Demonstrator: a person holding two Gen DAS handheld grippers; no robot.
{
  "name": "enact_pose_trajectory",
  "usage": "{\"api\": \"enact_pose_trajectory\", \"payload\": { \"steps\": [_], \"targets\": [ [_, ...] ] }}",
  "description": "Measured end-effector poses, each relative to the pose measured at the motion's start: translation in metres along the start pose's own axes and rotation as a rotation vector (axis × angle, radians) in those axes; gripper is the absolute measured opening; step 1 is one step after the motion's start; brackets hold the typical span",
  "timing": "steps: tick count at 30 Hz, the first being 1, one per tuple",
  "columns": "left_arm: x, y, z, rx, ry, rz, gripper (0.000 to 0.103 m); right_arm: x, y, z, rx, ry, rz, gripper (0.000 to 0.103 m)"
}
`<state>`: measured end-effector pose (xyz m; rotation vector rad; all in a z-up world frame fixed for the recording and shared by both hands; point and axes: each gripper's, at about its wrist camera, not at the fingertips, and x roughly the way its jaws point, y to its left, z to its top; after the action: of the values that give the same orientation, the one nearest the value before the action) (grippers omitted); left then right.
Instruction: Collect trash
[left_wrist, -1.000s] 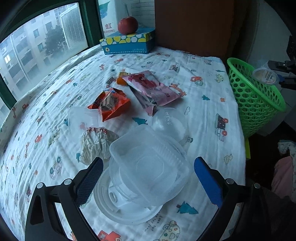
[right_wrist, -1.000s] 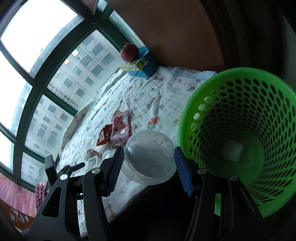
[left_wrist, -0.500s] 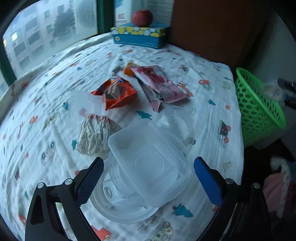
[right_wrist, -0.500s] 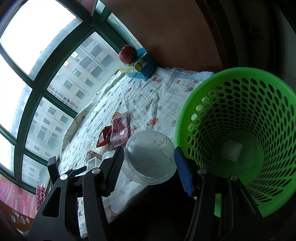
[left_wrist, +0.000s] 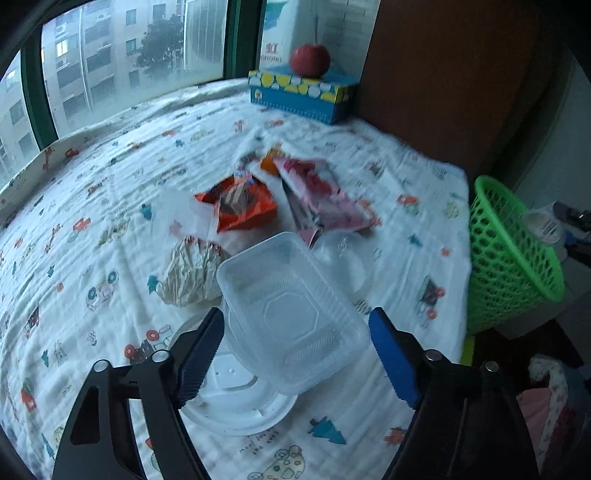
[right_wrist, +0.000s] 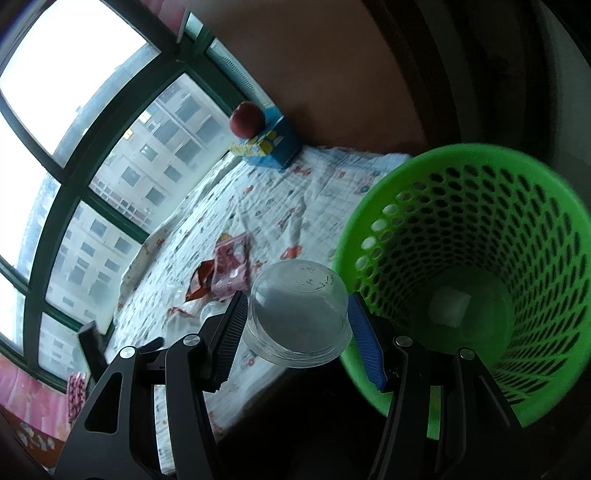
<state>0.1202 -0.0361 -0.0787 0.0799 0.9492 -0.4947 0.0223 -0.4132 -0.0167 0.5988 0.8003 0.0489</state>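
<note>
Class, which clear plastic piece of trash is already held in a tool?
The round clear cup, clamped in the right tool beside the green basket; the others lie on the bed.

Apple (left_wrist: 309, 60) on tissue box (left_wrist: 301, 96); basket (left_wrist: 509, 254) right of bed (left_wrist: 110, 206).

Clear cup (right_wrist: 298, 312) (gripper-held (right_wrist: 295, 332)) beside basket (right_wrist: 373, 236)

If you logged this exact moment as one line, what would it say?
right gripper: holding clear cup beside green basket | left gripper: open around clear tray | wrappers on table
</note>
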Motion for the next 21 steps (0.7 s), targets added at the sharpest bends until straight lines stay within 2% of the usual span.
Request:
{"api": "enact_pose_trajectory", "payload": {
  "steps": [1,2,4,6,9,12,13,16,18,21],
  "targets": [
    [-0.004,0.001,0.001,-0.004,-0.011,-0.019,0.059,-0.002,-0.002,0.000,-0.001,-0.008,-0.010,0.057],
    [-0.005,0.002,0.002,-0.012,-0.008,-0.034,0.057,-0.004,-0.005,0.001,0.000,-0.011,-0.017,0.057],
    [-0.008,0.004,0.003,-0.023,-0.013,-0.055,0.057,-0.006,-0.012,0.001,0.012,-0.016,-0.030,0.057],
    [-0.007,0.003,0.002,-0.007,-0.013,-0.025,0.057,-0.007,-0.018,0.000,0.028,-0.016,-0.033,0.057],
    [0.000,0.007,0.000,-0.035,0.028,-0.044,0.057,-0.010,-0.025,-0.001,0.039,-0.019,-0.043,0.057],
    [0.000,0.007,-0.003,-0.062,0.034,-0.057,0.058,-0.011,-0.029,-0.003,0.044,-0.018,-0.047,0.057],
    [0.000,0.007,-0.003,-0.071,0.036,-0.068,0.059,-0.011,-0.030,-0.003,0.048,-0.017,-0.047,0.057],
    [0.001,0.003,-0.001,-0.077,0.035,-0.049,0.082,-0.011,-0.033,-0.004,0.056,-0.015,-0.042,0.057],
    [0.004,0.000,0.001,-0.069,0.036,-0.041,0.082,-0.011,-0.033,-0.004,0.053,-0.016,-0.040,0.057],
    [0.014,-0.006,0.003,-0.036,0.057,0.018,0.082,-0.009,-0.033,-0.003,0.049,-0.014,-0.043,0.057]
  ]
}}
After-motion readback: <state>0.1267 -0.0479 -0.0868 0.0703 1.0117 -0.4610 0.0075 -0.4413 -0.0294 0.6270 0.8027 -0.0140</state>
